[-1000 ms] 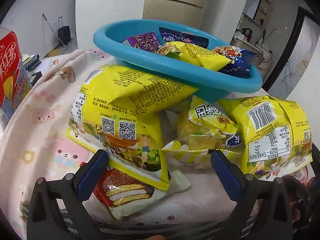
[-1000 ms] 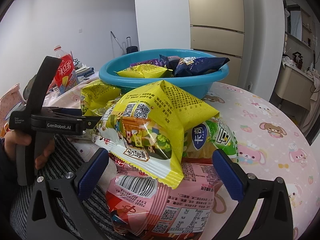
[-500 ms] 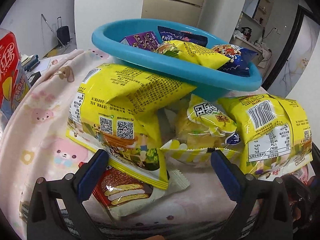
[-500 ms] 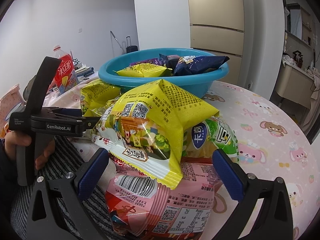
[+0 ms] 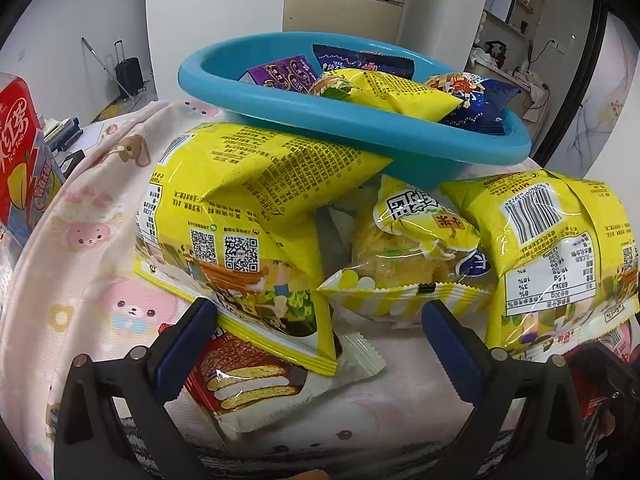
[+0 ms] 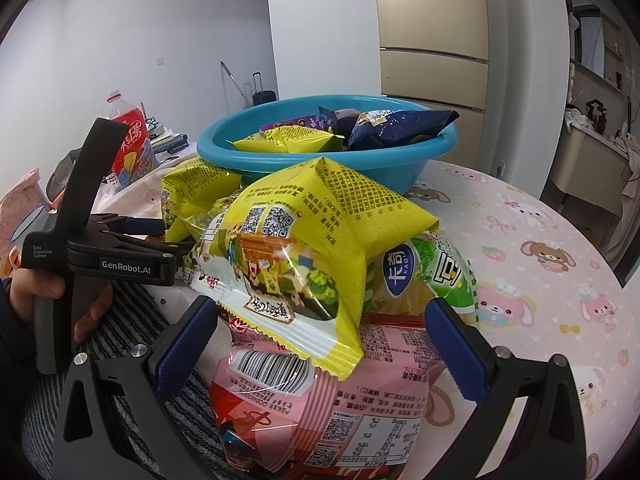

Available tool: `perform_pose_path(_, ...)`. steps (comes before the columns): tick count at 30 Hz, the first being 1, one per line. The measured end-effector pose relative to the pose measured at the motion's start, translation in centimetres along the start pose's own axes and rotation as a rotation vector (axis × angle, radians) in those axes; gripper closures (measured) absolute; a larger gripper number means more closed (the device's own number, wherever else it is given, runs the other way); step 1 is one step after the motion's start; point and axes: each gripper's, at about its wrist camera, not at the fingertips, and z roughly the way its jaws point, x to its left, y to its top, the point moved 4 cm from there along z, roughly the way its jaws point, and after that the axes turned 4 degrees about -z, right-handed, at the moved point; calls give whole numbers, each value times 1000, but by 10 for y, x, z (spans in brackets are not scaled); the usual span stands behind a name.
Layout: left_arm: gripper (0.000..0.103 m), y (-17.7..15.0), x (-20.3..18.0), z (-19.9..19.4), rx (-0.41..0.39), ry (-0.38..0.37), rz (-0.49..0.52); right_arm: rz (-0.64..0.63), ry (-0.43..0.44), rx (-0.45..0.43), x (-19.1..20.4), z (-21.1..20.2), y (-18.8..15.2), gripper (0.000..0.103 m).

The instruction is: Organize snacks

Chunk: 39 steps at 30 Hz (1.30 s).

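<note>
A blue basin (image 5: 360,136) holds several snack bags; it also shows in the right wrist view (image 6: 400,160). In front of it lies a pile of snacks. In the left wrist view my left gripper (image 5: 320,344) is open, with a large yellow bag (image 5: 248,200), a chocolate pie packet (image 5: 256,384) and a yellow-striped bag (image 5: 412,256) between its fingers. Another yellow bag (image 5: 560,248) lies to the right. My right gripper (image 6: 320,344) is open around a yellow bag (image 6: 312,240) resting on a pink bag (image 6: 332,412). The left gripper (image 6: 132,236) shows at the left there.
A red ice tea bottle (image 5: 20,152) stands at the left, also in the right wrist view (image 6: 128,148). The round table has a pink animal-print cloth (image 6: 540,280). A striped grey fabric (image 6: 120,340) lies at the near edge. A green-labelled bag (image 6: 440,272) sits behind the yellow one.
Both grippers have crept slightly closer to the pile. Nothing was taken hold of or let go.
</note>
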Motion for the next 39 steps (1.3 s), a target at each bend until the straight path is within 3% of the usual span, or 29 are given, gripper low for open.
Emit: perform_pose_path(39, 0, -4, -7, 3, 15, 48, 32, 1, 1, 4, 0, 0, 0, 0)
